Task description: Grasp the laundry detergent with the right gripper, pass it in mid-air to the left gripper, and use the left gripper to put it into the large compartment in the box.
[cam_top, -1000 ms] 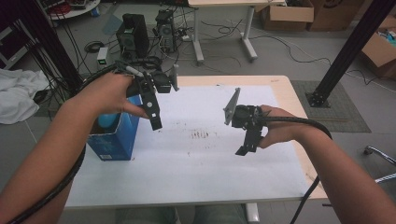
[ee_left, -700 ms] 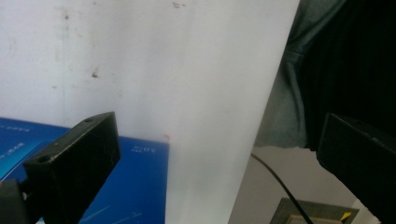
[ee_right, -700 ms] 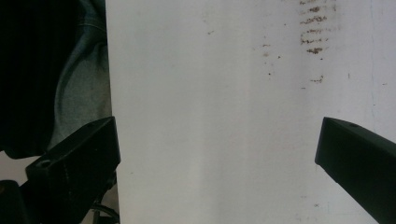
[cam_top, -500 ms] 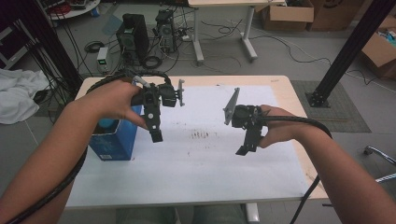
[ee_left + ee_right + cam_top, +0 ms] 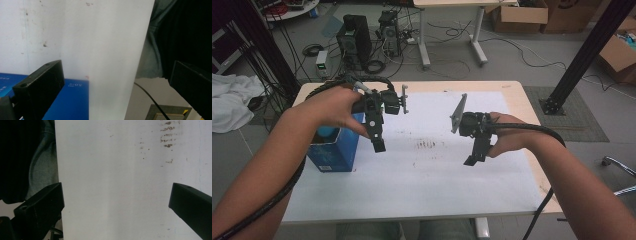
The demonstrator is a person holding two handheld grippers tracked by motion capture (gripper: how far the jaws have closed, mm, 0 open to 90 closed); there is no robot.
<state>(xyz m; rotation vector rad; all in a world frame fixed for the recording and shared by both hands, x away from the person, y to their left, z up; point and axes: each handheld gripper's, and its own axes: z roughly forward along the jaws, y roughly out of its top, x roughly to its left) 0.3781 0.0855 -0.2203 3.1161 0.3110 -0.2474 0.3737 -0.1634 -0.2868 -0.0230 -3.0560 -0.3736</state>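
the left gripper (image 5: 378,144) hangs in the air at the middle left of the high view, tips pointing down. its two black jaws are wide apart with nothing between them. just left of it stands a blue box (image 5: 334,152), on the left part of the white table (image 5: 422,185). in the left gripper view the box (image 5: 67,100) sits at the bottom left, partly behind one jaw.

the right gripper (image 5: 473,159) hangs right of the middle, well apart from the box. its jaws are wide apart too, holding nothing. between the two grippers the table has small brown marks (image 5: 426,145). in the right gripper view those marks (image 5: 168,135) sit at the upper right.
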